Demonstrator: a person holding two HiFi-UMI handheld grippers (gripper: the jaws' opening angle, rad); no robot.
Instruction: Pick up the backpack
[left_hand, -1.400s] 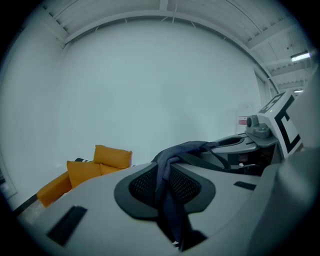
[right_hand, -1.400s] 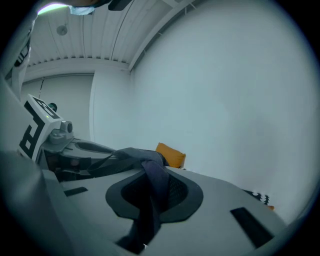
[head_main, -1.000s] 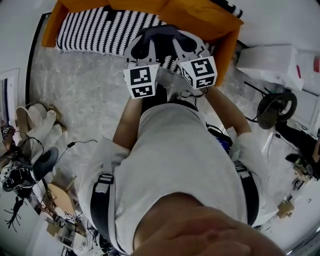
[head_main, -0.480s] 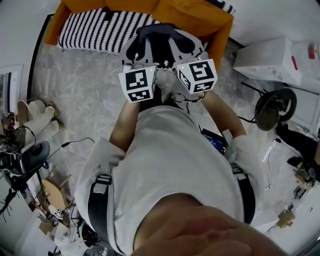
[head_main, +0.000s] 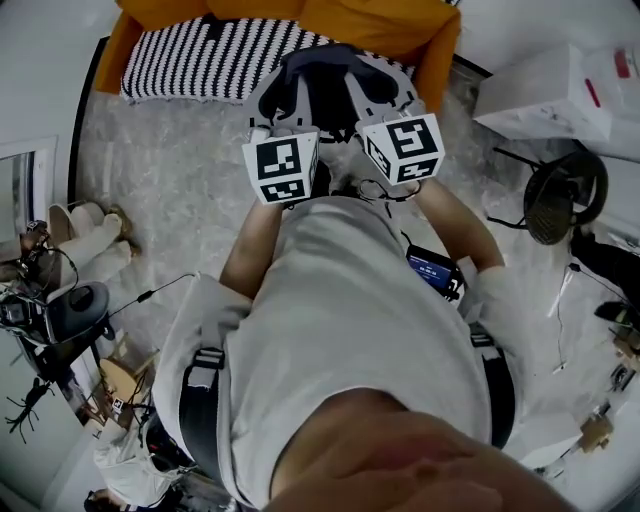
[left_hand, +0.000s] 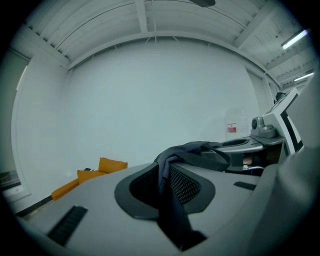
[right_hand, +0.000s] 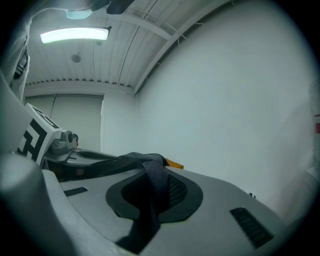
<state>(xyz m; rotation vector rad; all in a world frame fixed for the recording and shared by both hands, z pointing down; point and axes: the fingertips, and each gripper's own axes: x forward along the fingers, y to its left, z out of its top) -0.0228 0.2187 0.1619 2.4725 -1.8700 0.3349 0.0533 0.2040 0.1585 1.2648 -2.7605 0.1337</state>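
The dark backpack (head_main: 322, 80) hangs in front of me, between the two grippers and above the grey carpet. My left gripper (head_main: 278, 105), under its marker cube, is shut on a dark backpack strap (left_hand: 172, 200) that lies over its grey front and mesh oval. The same webbing runs across to my right gripper (head_main: 382, 92), which is shut on the strap (right_hand: 150, 197) too. Both grippers point almost level, side by side. The pads themselves are hidden under the strap, and most of the bag's body is hidden by the grippers.
An orange sofa (head_main: 400, 25) with a striped blanket (head_main: 200, 60) stands just beyond the bag. White boxes (head_main: 560, 85) and a round black stand (head_main: 565, 195) are at the right. Pale shoes (head_main: 85, 235), cables and clutter lie at the left.
Both grippers have moved together with the backpack, back from the sofa and a little upward. The sofa now sits higher in the head view. Neither grip has changed.
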